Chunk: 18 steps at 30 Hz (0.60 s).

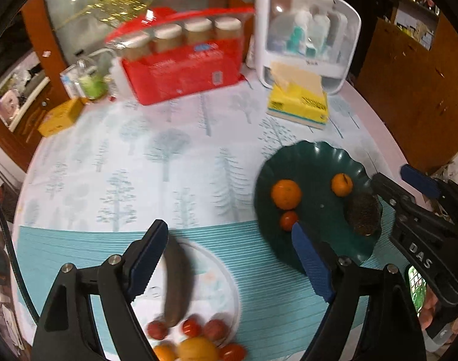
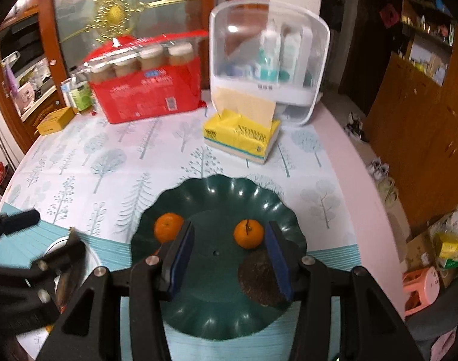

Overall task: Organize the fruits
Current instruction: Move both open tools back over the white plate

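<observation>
The fruits lie on two dishes on a tree-patterned tablecloth (image 1: 156, 156). A dark green scalloped plate (image 2: 222, 192) holds a large orange (image 1: 286, 194), a smaller orange (image 1: 342, 184) with a stem, a small red tomato (image 1: 288, 220) just below the large orange, and a dark rough-skinned fruit (image 1: 364, 212), perhaps an avocado, near the plate's right rim. Beside it, nearer the camera in the left wrist view, a white plate (image 1: 222, 273) carries a long dark blurred fruit (image 1: 176, 285), several red tomatoes (image 1: 190, 327) and a yellow-orange fruit (image 1: 197, 349) at the bottom edge.

The left gripper (image 1: 232, 258) hangs over the white plate with its jaws wide apart, gripping nothing; its left finger overlaps the long dark fruit, and whether they touch cannot be told. The right gripper (image 2: 230, 258) is over the green plate, jaws apart and empty; its right finger covers part of the rough dark fruit, and its left finger hides the edge of the large orange.

Farther back stand a yellow tissue pack (image 2: 241, 135) just behind the green plate, a white clear-fronted organizer (image 2: 268, 60) holding bottles, a red carton (image 2: 147, 102) of lidded jars, a green-labelled bottle (image 2: 81, 96) and a small yellow box (image 2: 54, 120). A wooden cabinet (image 2: 424, 138) stands at the right.
</observation>
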Motion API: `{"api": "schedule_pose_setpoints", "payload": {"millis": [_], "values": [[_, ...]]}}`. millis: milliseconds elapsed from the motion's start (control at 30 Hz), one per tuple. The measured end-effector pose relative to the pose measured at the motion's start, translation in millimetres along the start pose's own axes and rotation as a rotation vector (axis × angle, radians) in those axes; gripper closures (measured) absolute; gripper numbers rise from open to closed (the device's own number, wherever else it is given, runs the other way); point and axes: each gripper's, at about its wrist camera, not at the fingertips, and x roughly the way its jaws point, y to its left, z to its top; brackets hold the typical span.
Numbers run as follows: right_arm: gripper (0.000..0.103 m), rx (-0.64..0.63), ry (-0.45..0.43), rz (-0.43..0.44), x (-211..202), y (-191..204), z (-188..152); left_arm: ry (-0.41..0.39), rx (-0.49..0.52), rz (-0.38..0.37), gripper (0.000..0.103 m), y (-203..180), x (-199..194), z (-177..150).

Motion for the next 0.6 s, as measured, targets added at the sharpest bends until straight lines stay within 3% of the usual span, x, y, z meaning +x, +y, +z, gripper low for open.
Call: {"api": "schedule_pose_setpoints", "payload": {"millis": [267,600], "values": [[0.053,-0.042,-0.075,0.046,-57.2,47.1,-3.5,-0.052,-0.006,0.003,0.019,58.1,-44.9,-12.1],[0.053,-0.035,-0.052,0.104,-83.8,110.2,-21.0,-0.088,0.044,-0.018,0.019,115.8,-64.6,-15.4]]}}
